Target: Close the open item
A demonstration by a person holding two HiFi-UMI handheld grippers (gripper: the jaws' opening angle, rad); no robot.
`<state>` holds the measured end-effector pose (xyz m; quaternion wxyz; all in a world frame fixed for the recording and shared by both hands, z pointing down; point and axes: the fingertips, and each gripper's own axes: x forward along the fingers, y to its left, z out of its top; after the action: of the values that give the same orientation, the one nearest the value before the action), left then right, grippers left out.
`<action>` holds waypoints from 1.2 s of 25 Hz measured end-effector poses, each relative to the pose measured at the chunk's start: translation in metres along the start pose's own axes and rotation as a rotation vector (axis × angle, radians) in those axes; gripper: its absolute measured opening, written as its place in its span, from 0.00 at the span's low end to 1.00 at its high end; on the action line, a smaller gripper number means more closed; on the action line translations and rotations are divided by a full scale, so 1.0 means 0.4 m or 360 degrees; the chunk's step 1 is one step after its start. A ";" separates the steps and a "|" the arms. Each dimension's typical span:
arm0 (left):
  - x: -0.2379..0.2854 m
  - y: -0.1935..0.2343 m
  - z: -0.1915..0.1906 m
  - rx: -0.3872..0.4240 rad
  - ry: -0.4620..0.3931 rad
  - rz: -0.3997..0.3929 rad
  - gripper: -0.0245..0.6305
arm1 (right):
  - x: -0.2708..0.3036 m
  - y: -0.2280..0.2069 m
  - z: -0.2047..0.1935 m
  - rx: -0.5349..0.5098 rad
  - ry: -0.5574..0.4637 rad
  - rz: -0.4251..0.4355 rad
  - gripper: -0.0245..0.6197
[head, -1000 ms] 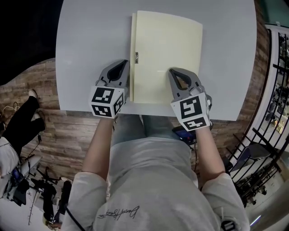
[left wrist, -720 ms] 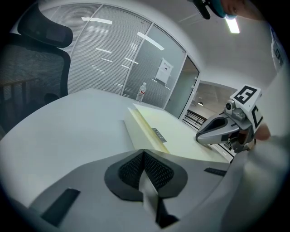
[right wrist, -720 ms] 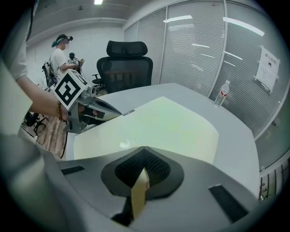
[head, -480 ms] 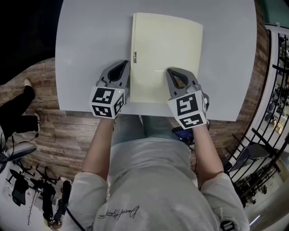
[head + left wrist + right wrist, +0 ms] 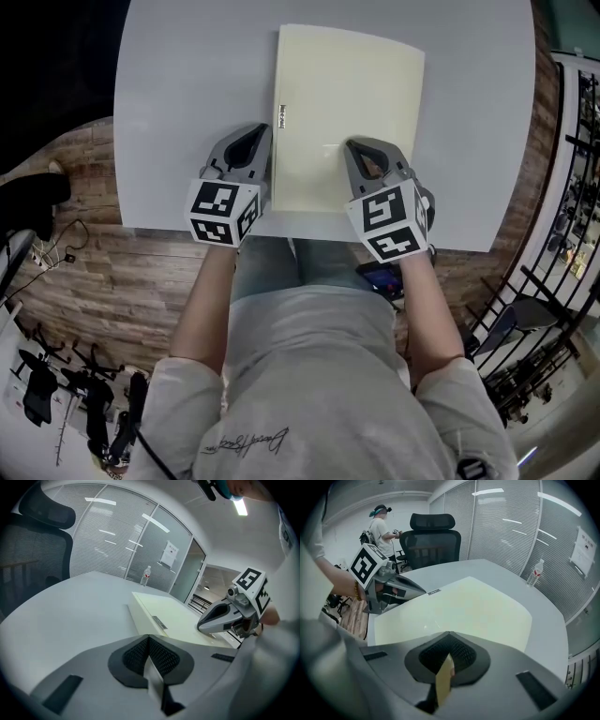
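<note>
A pale yellow folder (image 5: 347,112) lies flat and closed on the white table (image 5: 187,84), with a small label (image 5: 282,116) on its left spine edge. My left gripper (image 5: 251,139) rests on the table just beside the folder's near left edge, jaws shut with nothing between them. My right gripper (image 5: 367,150) sits on top of the folder's near part, jaws shut. In the left gripper view the folder (image 5: 173,613) lies ahead to the right with the right gripper (image 5: 220,618) on it. In the right gripper view the cover (image 5: 468,606) spreads ahead, with the left gripper (image 5: 401,590) at its left.
A water bottle (image 5: 536,578) stands at the table's far side. A black office chair (image 5: 433,538) is pulled up to the table, and another person (image 5: 383,524) stands behind it. The table's near edge (image 5: 309,236) lies right under both grippers.
My right gripper has slid a little left and toward me on the cover. The folder has shifted slightly right. The left gripper has stayed put.
</note>
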<state>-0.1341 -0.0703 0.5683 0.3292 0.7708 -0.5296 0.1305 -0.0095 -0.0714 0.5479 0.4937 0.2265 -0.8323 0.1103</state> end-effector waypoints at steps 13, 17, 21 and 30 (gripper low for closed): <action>-0.003 -0.001 0.004 0.0014 -0.0004 -0.0002 0.05 | 0.015 0.009 -0.005 -0.0088 0.0130 0.0038 0.06; -0.004 -0.001 0.001 0.0020 0.0002 0.0000 0.05 | 0.016 0.011 -0.007 -0.0090 0.0134 0.0039 0.06; -0.004 0.000 -0.001 0.0020 0.0004 0.0004 0.05 | 0.019 0.013 -0.008 -0.0093 0.0143 0.0048 0.06; -0.007 -0.001 0.005 0.0027 0.0003 0.0012 0.05 | 0.016 0.011 -0.002 -0.0108 0.0132 0.0030 0.06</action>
<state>-0.1353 -0.0693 0.5652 0.3227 0.7714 -0.5311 0.1368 -0.0138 -0.0690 0.5542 0.5340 0.1971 -0.8166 0.0960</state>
